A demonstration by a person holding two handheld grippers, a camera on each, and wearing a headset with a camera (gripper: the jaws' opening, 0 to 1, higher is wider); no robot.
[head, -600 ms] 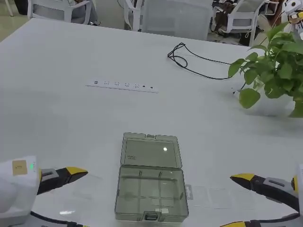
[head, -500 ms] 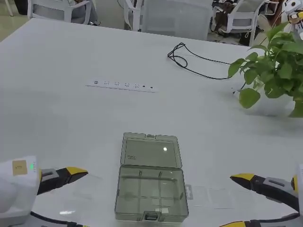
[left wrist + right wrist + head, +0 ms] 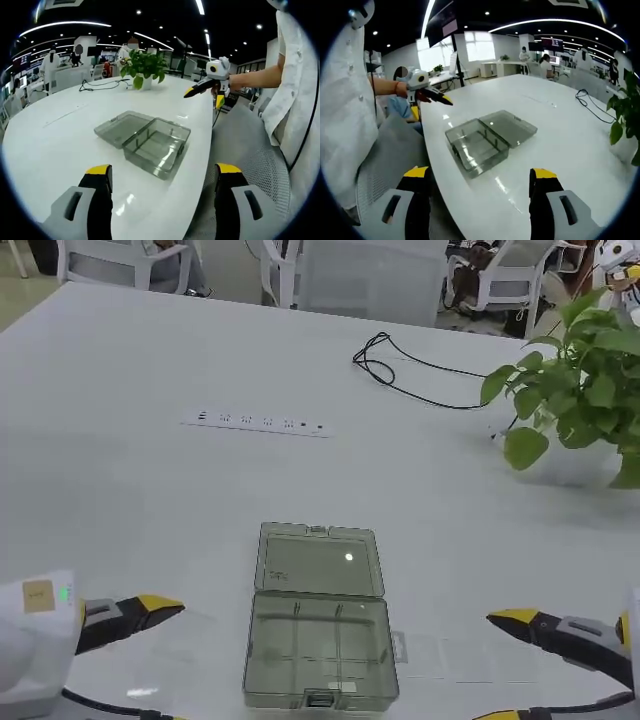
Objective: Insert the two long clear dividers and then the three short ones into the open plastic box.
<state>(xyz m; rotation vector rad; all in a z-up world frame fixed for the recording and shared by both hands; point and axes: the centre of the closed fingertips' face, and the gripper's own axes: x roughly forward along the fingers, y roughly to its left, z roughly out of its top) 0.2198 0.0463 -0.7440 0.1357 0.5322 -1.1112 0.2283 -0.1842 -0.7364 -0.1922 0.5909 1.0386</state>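
View from the head, with both gripper views. A white table (image 3: 120, 490) carries an open box (image 3: 318, 645) of smoky clear plastic near its front edge, midway between the two grippers. The lid (image 3: 320, 560) lies folded back flat on the table, on the far side of the tray and joined to it along the hinge. Faint lines cross the tray floor; whether they are slots or parts already seated cannot be told. The clear dividers (image 3: 445, 658) lie flat on the table just right of the box, hard to make out against the white top. A second faint clear patch lies left of the box, below the left jaw tip.

The left gripper (image 3: 162, 170) is held above the table left of the box, its yellow-tipped jaws wide apart and holding nothing. The right gripper (image 3: 480, 173) is held right of the box, its jaws likewise spread and holding nothing. Each gripper points inward toward the box, and neither touches it. Each gripper view also shows the other gripper beyond the box, gripped in a hand below a white sleeve.

Farther back on the table lie a white power strip (image 3: 258, 421) and a looped black cable (image 3: 400, 370). A leafy plant (image 3: 575, 390) stands at the right edge.
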